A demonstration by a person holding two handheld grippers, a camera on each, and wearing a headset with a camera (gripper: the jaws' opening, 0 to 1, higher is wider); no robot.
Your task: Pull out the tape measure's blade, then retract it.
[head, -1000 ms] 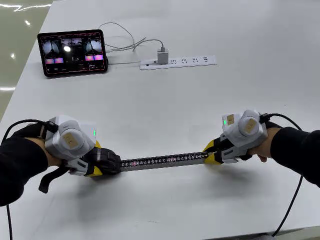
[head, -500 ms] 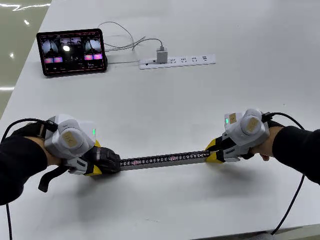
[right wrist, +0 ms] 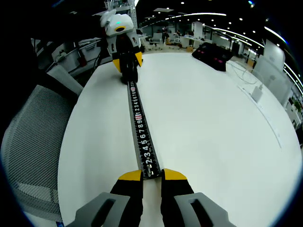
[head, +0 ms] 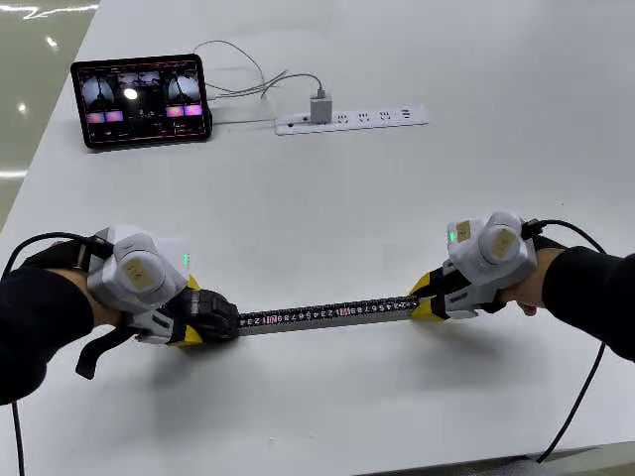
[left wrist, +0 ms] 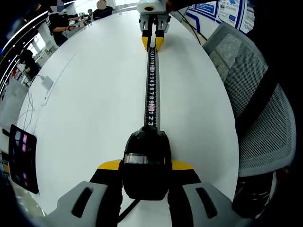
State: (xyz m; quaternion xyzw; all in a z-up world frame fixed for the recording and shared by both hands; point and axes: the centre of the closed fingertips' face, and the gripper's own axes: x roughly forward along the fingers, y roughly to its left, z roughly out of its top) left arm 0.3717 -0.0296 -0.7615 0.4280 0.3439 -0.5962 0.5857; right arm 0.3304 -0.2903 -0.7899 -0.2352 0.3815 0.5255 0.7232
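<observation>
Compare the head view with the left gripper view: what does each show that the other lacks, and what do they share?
The head view adds the person's black sleeves behind both hands. The left gripper view adds a grey mesh chair beside the table and people at its far end. Both share the left tool shut on the tape measure case, the blade stretched across the table to the right tool, plus the tablet and charger.

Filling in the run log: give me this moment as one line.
left gripper: shut on tape measure case | right gripper: shut on blade end | blade: extended straight between grippers
</observation>
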